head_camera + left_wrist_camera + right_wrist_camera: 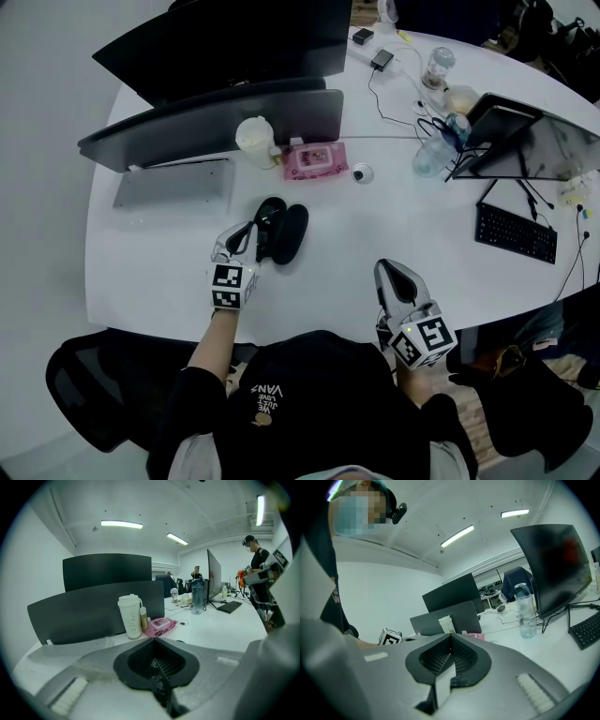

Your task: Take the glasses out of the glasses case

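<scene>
The left gripper (240,237), left of centre in the head view, has its jaws closed on the thin dark glasses (255,243), just left of the open black glasses case (287,232) on the white table (375,225); the right gripper (388,270), lower right, is closed and holds nothing, near the table's front edge.

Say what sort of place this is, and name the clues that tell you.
Most likely a shared office or lab. Monitors and a keyboard stand on a long white table, strip lights run along the ceiling, and other people stand further back.
</scene>
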Tool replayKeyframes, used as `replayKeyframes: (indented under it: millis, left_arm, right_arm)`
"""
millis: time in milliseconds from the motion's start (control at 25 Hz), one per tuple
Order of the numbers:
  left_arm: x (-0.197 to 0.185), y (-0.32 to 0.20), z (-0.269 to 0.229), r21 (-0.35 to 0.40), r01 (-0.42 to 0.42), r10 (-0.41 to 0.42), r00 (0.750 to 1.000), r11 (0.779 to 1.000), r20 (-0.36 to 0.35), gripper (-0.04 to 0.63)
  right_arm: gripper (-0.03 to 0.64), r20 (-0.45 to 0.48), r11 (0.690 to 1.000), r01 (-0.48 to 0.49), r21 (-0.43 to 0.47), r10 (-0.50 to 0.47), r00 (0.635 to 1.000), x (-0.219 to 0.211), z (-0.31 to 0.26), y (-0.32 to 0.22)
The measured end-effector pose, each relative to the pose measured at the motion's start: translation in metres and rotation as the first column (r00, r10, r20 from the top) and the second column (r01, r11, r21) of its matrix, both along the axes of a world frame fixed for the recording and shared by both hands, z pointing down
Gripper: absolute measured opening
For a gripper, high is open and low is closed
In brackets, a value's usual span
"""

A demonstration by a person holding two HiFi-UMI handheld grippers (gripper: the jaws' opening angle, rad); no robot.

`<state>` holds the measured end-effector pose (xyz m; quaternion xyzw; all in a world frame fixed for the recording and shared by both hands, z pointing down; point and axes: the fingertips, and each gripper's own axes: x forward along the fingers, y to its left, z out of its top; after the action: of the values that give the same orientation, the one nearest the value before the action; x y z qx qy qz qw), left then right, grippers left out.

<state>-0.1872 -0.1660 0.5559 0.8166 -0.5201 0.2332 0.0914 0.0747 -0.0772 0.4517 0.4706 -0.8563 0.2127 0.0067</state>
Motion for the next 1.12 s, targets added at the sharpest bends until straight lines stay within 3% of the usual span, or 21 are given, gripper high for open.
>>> replayKeyframes:
  millis: [600, 1120]
  left_arm:
    - [0.009, -0.011, 0.043, -0.097, -0.038, 0.044, 0.997, 0.995, 0.063, 0.021]
    - [0.009, -0.010, 0.078, -0.197, -0.052, 0.075, 0.991, 0.979, 0.113, 0.093]
  right_arm:
    - [0.000, 0.003, 1.000, -0.003, -0.023, 0.003, 1.000, 0.001, 0.010, -0.009]
    - [-0.002, 0.001, 0.999, -0.007, -0.041, 0.007, 1.000, 0.004, 0.017, -0.018]
